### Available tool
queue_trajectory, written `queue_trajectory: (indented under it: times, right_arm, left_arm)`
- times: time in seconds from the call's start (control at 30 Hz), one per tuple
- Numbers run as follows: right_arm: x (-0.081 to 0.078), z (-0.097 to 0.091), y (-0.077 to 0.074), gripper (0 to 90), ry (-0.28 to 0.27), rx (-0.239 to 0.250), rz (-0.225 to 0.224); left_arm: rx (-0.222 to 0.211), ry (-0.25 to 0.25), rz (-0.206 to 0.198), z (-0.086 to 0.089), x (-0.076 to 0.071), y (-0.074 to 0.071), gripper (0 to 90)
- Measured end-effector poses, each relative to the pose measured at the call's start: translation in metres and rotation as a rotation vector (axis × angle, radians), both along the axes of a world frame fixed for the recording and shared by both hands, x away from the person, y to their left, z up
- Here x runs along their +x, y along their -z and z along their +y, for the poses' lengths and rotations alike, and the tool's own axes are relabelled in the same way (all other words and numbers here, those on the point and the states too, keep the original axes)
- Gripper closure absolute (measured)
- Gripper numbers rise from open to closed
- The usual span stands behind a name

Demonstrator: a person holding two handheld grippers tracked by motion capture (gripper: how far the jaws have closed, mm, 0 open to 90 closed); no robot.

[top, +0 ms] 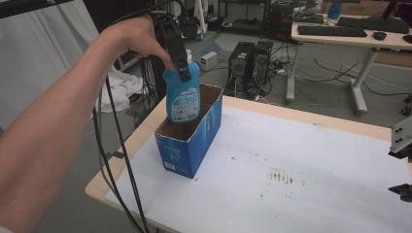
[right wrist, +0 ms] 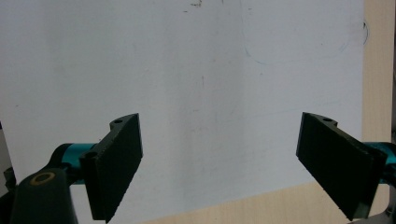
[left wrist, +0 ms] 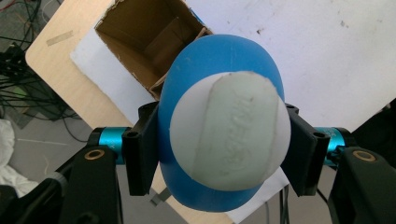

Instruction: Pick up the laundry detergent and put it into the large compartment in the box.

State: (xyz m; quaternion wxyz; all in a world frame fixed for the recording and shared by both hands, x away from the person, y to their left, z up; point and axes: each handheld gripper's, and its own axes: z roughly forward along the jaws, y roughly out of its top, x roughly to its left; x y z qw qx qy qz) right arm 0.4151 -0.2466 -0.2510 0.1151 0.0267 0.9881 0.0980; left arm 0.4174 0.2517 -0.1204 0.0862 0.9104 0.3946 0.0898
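Note:
A blue bottle [top: 182,97] with a white cap hangs upright, its lower part inside the open blue cardboard box [top: 189,143] at the table's left. My left gripper [top: 183,68] points down and is shut on the bottle's upper part. In the left gripper view the bottle's white cap [left wrist: 229,135] sits between the two black pads [left wrist: 142,156], and the box's brown inside [left wrist: 149,39] lies below it. My right gripper [right wrist: 219,163] stands open over the white sheet with nothing between its jaws; part of it shows at the right edge [top: 402,191] of the high view.
A white sheet [top: 291,165] covers most of the wooden table [top: 145,124]. The left gripper's black cables [top: 114,160] hang past the table's left front corner. Beyond the table are computer towers [top: 250,65] and a desk [top: 350,36] on the floor.

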Motion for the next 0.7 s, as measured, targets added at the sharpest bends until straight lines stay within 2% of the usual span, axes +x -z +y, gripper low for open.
queue_trajectory:
  times: [0.23, 0.7]
  right_arm:
    - [-0.001, 0.001, 0.001, 13.7, -0.003, 0.0, 0.0]
    - [-0.002, -0.002, 0.006, 13.7, 0.004, 0.002, 0.004]
  left_arm:
    - [-0.01, 0.004, 0.013, 0.0, 0.002, 0.015, 37.9]
    - [-0.007, 0.004, 0.048, 0.0, 0.007, 0.059, 37.8]
